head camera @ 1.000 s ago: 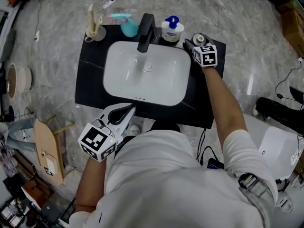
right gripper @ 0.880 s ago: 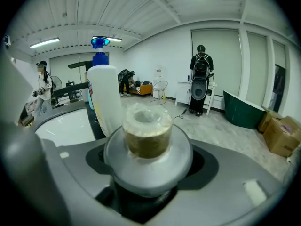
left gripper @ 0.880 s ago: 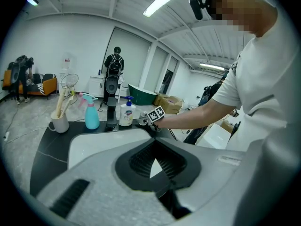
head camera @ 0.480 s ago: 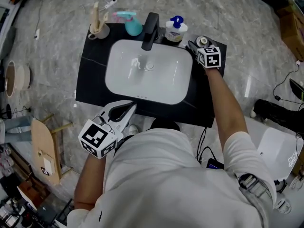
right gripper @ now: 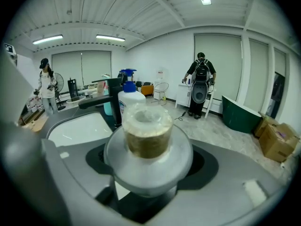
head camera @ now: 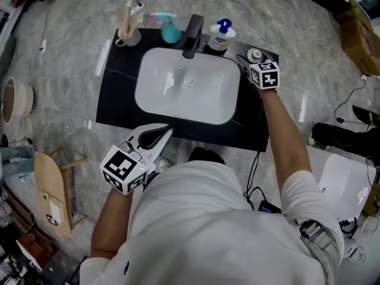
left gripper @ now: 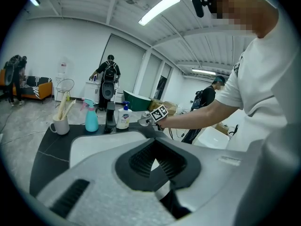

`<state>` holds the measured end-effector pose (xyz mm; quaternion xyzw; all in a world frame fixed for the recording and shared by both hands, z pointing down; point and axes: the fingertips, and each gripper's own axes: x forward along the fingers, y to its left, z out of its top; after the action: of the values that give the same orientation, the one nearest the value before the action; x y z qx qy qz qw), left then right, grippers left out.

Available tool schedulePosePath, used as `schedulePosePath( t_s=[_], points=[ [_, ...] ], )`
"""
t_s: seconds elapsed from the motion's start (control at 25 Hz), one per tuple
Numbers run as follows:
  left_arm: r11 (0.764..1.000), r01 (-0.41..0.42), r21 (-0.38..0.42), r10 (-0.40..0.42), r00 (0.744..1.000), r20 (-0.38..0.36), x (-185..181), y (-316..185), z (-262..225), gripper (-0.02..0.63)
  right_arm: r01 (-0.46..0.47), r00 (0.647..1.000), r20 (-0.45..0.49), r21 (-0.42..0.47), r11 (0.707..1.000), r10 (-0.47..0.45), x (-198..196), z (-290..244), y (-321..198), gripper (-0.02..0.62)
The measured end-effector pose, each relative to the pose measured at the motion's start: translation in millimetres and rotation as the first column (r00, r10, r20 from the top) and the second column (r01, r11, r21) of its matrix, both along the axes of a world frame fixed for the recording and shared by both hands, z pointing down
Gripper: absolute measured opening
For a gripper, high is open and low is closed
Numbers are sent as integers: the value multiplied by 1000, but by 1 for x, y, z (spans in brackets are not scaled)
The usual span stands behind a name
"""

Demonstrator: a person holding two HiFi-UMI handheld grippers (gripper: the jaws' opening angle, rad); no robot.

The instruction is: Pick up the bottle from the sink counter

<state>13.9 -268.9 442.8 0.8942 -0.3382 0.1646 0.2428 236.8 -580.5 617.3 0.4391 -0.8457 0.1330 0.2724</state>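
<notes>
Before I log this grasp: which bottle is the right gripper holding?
The small clear bottle with brownish contents; the teal sprayer and white pump bottle stand untouched.

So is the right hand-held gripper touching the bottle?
Touching. The right gripper view shows the bottle sitting squeezed between the right hand-held gripper's two jaws.
</notes>
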Motion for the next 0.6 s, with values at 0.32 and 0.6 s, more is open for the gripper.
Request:
schedulePosePath(
  t_s=[0.32, 0.6],
  points=[
    [999, -36, 22, 37, 999, -22, -23, 41, -8, 6, -2, 1000, 10, 5, 1000, 2, -17, -34, 57, 354],
    [997, -60, 39, 62, 997, -40, -49, 79, -14, 6, 10, 1000, 14, 1, 1000, -10, -36, -63, 116, 354]
  ],
)
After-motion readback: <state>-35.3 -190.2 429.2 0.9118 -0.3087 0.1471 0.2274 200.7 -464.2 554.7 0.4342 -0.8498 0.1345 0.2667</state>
